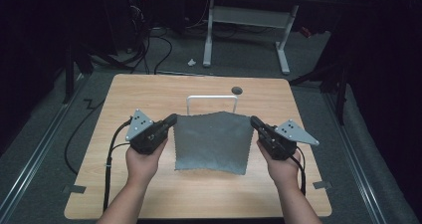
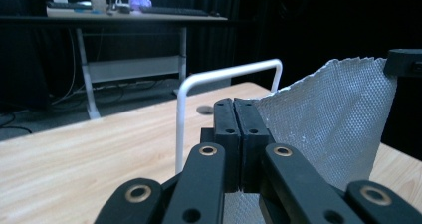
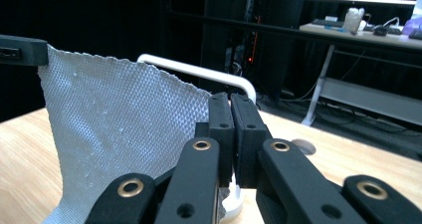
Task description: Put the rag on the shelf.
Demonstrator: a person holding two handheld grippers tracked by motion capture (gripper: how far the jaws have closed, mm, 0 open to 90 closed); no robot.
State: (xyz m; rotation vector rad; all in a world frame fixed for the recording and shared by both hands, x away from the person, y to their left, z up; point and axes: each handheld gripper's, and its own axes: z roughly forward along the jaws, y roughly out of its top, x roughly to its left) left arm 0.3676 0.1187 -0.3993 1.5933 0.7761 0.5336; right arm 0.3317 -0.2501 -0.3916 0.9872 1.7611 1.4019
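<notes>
- The left hand (image 1: 142, 162) comes in from the bottom edge and holds the left tool (image 1: 170, 120), whose black cable trails down over the near left part of the wooden desk (image 1: 129, 92).
- In the left gripper view, the left tool (image 2: 234, 107) has its jaws pressed together on one upper corner of the grey cloth (image 2: 338, 114).
- The grey cloth (image 1: 213, 140), a textured square with pinked edges, hangs stretched between the two tools above the middle of the desk, its lower edge towards the person.
- Just behind the cloth, a white wire rack (image 1: 212, 98) stands upright on the desk; a dark round hole (image 1: 237, 90) lies near it in the desk top.
- The right tool (image 1: 255, 121) is clamped on the other upper corner; in the right gripper view its jaws (image 3: 231, 107) meet on the cloth's edge.
- The right hand (image 1: 283, 167) holds it.
</notes>
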